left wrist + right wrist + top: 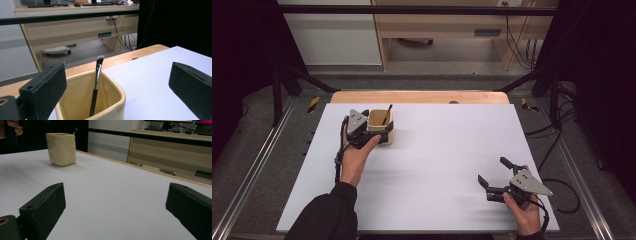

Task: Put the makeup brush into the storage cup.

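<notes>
release step is finishing: left gripper [379, 131] fingers are standing released around the cream square ceramic cup [381, 126] holding a black-handled makeup brush [96, 85] on the white table [437, 165]; right gripper [493, 172] is idling released. next: withdrawing clear.

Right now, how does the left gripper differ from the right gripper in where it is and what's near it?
The left gripper sits at the table's far left, its open jaws either side of the cream cup that holds a makeup brush; the right gripper is near the front right edge, its jaws over bare white tabletop. The left gripper is close against the cup, while the right gripper is far from it. Both are open and hold nothing.
</notes>
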Available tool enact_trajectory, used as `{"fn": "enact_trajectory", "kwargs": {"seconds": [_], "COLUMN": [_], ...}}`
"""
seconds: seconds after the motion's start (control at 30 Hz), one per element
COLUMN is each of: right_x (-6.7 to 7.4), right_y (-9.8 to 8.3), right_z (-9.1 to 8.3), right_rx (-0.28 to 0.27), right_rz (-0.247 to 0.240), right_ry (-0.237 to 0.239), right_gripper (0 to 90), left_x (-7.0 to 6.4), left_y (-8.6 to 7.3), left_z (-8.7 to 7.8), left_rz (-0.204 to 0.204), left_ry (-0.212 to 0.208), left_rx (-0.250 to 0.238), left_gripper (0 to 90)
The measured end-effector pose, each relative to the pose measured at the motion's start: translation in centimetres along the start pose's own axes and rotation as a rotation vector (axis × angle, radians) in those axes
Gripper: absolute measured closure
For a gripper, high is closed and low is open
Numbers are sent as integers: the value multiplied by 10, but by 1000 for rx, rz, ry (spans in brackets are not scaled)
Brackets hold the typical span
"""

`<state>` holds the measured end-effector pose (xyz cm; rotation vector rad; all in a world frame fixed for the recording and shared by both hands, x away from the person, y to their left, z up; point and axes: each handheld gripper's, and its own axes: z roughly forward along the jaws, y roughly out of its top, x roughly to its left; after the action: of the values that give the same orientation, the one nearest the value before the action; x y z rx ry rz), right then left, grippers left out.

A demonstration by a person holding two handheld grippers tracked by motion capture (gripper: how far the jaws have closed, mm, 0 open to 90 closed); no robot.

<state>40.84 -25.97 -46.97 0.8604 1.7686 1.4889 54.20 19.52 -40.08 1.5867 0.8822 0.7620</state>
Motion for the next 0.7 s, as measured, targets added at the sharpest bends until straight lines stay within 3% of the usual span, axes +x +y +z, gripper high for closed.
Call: {"fn": "enact_trajectory", "kwargs": {"seconds": [0.7], "right_x": [0], "right_y": [0], "right_z": [0], "right_rx": [0], "right_rz": [-4], "right_ry": [0], "right_gripper": [30], "left_x": [-12], "left_y": [-6], "left_z": [-8], "left_rz": [9], "left_ry": [-53], "left_rx": [6], "left_gripper": [11]}}
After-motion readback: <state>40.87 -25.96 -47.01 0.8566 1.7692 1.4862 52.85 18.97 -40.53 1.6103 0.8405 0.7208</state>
